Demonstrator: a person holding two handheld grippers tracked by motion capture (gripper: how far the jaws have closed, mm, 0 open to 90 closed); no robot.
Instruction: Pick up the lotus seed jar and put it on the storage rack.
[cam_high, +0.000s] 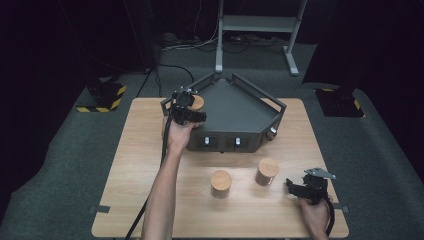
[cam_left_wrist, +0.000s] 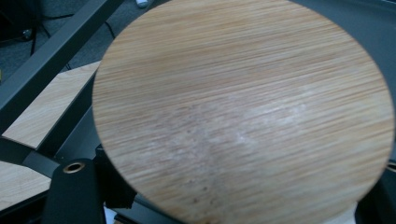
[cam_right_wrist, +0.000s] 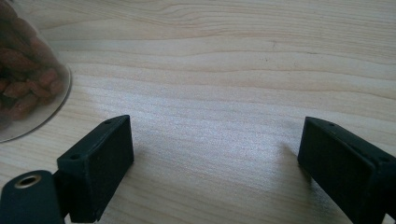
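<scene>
A jar with a round bamboo lid is held at the left corner of the dark angular tray, and my left gripper is shut on it. In the left gripper view the lid sits right under the camera and hides most of the jaws; one black finger shows below it. My right gripper rests low over the table at the front right, open with nothing between its jaws. A jar of brown nuts stands just left of it.
Another bamboo-lidded jar stands on the wooden table in front of the tray. The tray's front wall carries small white knobs. A metal stand is on the floor beyond the table.
</scene>
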